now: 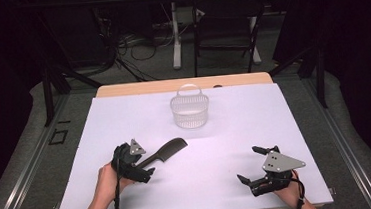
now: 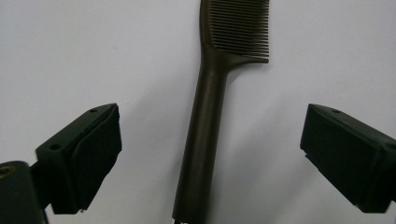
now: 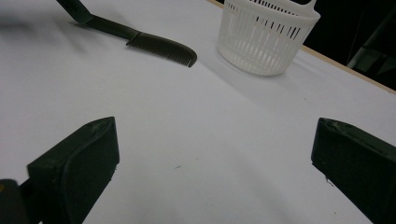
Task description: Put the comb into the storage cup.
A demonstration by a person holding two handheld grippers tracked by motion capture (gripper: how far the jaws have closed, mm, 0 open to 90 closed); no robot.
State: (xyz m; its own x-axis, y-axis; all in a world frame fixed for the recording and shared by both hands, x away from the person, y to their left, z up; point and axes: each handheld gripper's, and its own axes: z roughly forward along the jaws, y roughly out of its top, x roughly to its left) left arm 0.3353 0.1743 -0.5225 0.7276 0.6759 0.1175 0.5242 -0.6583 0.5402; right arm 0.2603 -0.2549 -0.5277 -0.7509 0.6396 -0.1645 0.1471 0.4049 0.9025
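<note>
A dark comb [image 1: 167,150] lies flat on the white table sheet [image 1: 235,125], left of centre, with its teeth end pointing toward the far right. My left gripper [image 1: 143,164] is open around the handle end. In the left gripper view the comb's handle [image 2: 203,126] runs up the middle between the two pads [image 2: 95,154], with a clear gap on each side. Near the front right edge my right gripper [image 1: 248,163] rests open with nothing between its jaws; its own view looks across the sheet to the comb [image 3: 159,45].
A white slotted basket [image 1: 190,111] with a hoop handle stands at the far middle of the table, also visible in the right gripper view as the basket [image 3: 261,42] beyond the comb. Dark stands, cables and a chair sit past the far edge.
</note>
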